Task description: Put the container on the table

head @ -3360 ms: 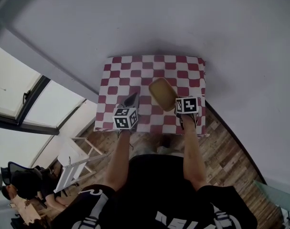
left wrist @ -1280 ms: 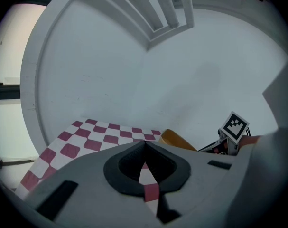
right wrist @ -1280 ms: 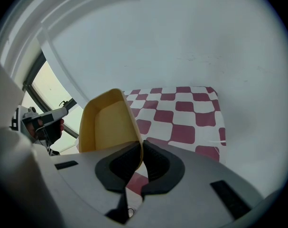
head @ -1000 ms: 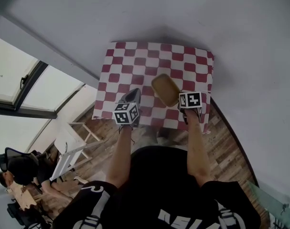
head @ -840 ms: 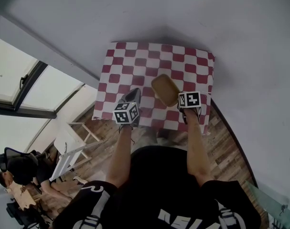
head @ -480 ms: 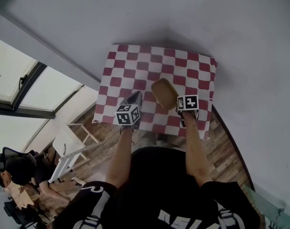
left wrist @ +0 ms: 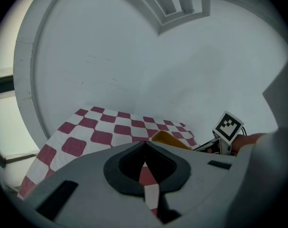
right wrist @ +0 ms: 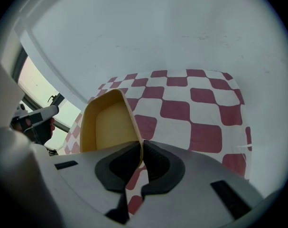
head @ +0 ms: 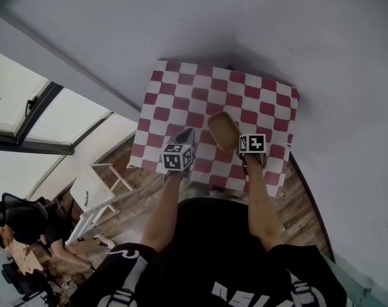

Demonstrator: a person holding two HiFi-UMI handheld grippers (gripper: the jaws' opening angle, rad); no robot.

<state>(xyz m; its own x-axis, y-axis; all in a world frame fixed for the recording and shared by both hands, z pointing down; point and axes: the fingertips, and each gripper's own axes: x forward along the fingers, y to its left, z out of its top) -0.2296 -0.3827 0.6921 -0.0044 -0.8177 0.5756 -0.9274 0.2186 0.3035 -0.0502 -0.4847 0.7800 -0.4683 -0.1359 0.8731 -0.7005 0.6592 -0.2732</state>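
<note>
A shallow tan container (head: 223,130) hangs tilted over the near right part of the red-and-white checked table (head: 181,91). My right gripper (head: 238,139) is shut on the container's near rim. In the right gripper view the container (right wrist: 108,122) rises to the left of the right gripper (right wrist: 141,151), with its thin wall pinched between the dark pads. My left gripper (head: 188,134) hovers over the cloth's near edge, left of the container, with nothing in it. In the left gripper view the left gripper (left wrist: 144,145) is shut, and the container (left wrist: 171,139) shows beyond it to the right.
A plain white wall (head: 257,24) stands just behind the table. The table's near edge drops to a wooden floor (head: 302,203). A white stool (head: 90,200) and a seated person (head: 18,232) are at the lower left, below large windows (head: 21,107).
Both grippers have sunk toward the cloth and moved a little farther over the table. The container has come down with the right gripper, still pinched by its rim.
</note>
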